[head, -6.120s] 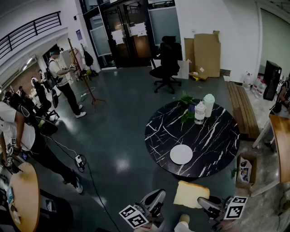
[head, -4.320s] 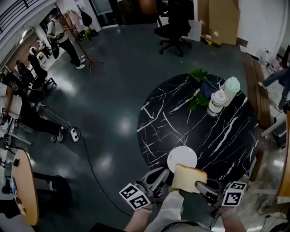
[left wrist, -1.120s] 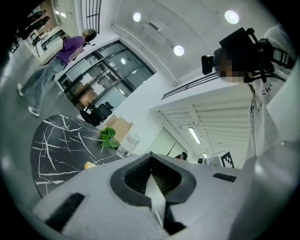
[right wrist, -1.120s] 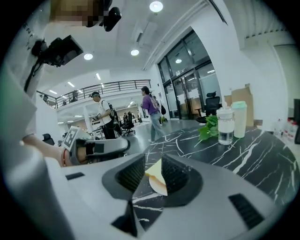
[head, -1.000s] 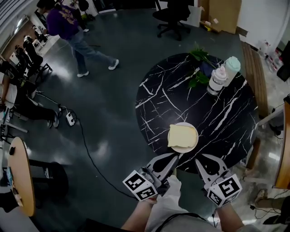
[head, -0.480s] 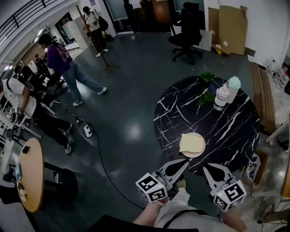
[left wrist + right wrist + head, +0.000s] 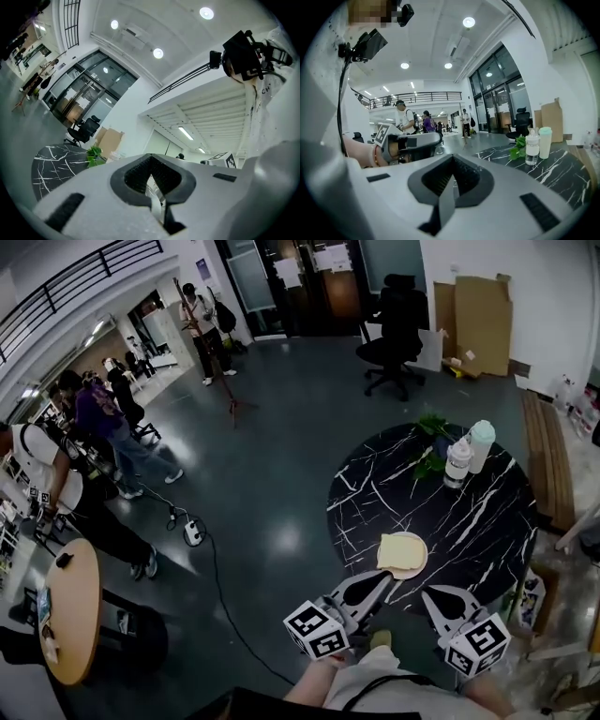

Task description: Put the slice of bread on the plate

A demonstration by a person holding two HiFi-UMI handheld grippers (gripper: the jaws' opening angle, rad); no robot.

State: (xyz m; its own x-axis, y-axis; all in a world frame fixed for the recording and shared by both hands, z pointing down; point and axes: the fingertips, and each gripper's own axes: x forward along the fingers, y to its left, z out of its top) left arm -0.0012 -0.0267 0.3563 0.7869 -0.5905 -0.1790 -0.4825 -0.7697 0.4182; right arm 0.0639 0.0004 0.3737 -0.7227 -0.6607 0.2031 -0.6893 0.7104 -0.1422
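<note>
A pale slice of bread (image 7: pixel 399 550) lies flat on the white plate (image 7: pixel 418 564), near the front edge of the round black marble table (image 7: pixel 469 521). Both grippers hang in front of the table, apart from plate and bread. My left gripper (image 7: pixel 379 580) is shut with nothing in it; in the left gripper view its jaws (image 7: pixel 151 174) meet in a closed V. My right gripper (image 7: pixel 432 595) is also shut and empty, its pads pressed together (image 7: pixel 451 174). The right gripper view also shows the left gripper (image 7: pixel 415 140) off to the left.
At the table's far side stand a clear bottle (image 7: pixel 457 463), a mint-lidded cup (image 7: pixel 481 444) and a green plant (image 7: pixel 432 428). Beyond them are an office chair (image 7: pixel 397 329) and cardboard (image 7: pixel 482 310). Several people stand at the left near a wooden table (image 7: pixel 70 610). A cable (image 7: pixel 211 568) runs over the floor.
The bread was carried to the plate and let go. Over the last second both grippers have drawn back and up from the plate's edge, and the bread has stayed put.
</note>
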